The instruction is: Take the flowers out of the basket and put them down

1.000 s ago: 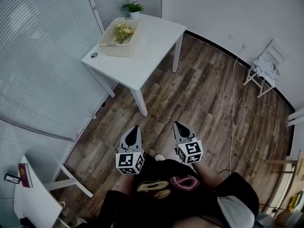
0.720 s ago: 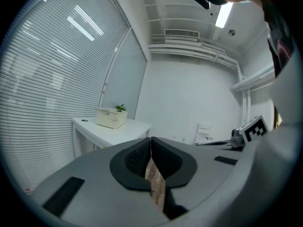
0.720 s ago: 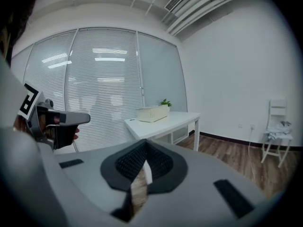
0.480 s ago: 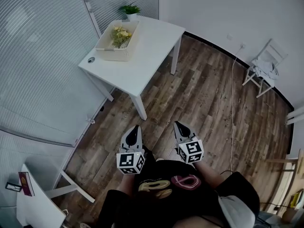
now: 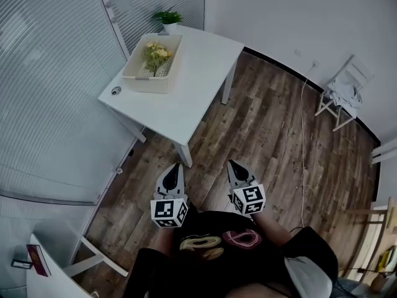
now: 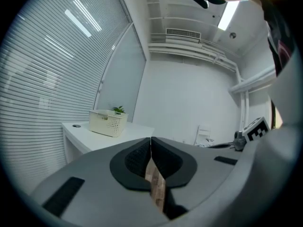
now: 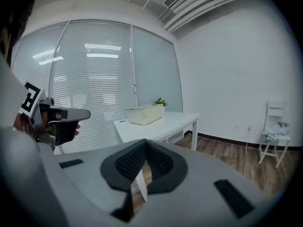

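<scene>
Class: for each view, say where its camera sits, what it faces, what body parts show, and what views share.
Head view: on the head, facing down at floor, table; torso, left claw, right claw.
Left gripper view: on left claw, facing table; right claw shows.
Right gripper view: on right claw, facing table; left claw shows.
Shared: basket.

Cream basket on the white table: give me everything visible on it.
The cream rectangular plastic-looking basket has perforated side walls and an open top. It sits upright on the white table, near its far window-side corner, close to a small potted plant. Yellow flowers with green leaves lie inside.
</scene>
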